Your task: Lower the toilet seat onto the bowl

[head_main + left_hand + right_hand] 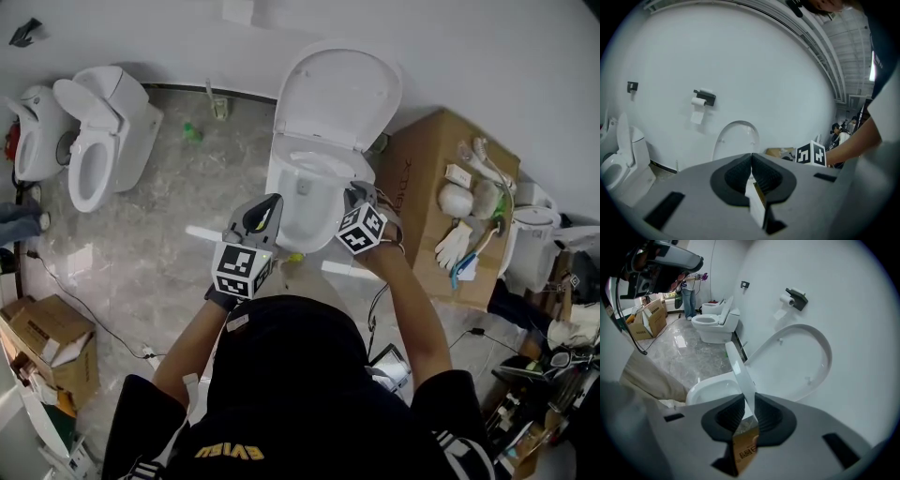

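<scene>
R gripper (745, 414) jaws clamped on toilet seat (739, 373), looks halfway down, lid (797, 362) up; bowl (705, 389) not yet reached. L gripper (751, 174) jaws together, empty.

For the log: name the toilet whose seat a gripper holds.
The toilet beside the cardboard box: right gripper clamps its seat. Other toilets stand untouched, left.

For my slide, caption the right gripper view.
Right gripper clamped on the tilted toilet seat above the bowl, lid raised behind.
</scene>
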Demonstrator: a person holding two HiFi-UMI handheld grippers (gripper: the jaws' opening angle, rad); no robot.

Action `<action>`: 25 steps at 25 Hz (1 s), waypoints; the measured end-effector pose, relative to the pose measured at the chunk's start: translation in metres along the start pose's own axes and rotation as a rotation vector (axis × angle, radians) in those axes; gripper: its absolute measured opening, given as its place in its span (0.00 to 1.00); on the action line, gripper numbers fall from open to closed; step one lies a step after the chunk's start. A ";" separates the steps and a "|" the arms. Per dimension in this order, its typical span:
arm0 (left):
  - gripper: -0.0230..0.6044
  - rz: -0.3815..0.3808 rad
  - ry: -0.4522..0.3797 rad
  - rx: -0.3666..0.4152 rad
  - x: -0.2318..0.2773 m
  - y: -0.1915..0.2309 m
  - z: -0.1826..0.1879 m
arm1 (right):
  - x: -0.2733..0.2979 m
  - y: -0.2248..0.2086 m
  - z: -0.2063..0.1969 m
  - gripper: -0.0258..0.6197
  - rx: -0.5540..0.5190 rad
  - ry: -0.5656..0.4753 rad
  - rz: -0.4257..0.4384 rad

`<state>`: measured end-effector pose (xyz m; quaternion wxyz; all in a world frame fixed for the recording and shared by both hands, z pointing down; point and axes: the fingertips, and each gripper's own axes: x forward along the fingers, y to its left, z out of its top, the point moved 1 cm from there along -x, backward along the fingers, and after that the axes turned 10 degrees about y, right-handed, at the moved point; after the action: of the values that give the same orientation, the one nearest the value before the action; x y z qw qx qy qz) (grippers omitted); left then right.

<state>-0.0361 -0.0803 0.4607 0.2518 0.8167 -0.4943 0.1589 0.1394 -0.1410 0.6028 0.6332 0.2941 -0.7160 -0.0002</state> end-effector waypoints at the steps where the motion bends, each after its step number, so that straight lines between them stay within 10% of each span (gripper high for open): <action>1: 0.06 0.004 -0.001 -0.003 -0.002 -0.003 -0.003 | 0.000 0.000 0.000 0.13 -0.003 -0.001 0.000; 25: 0.06 0.071 0.045 -0.078 -0.041 -0.014 -0.063 | -0.006 0.051 -0.015 0.12 -0.098 0.012 0.022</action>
<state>-0.0430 -0.0089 0.4878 0.2890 0.7845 -0.5228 0.1666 0.1315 -0.0907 0.6196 0.6512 0.2550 -0.7143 -0.0266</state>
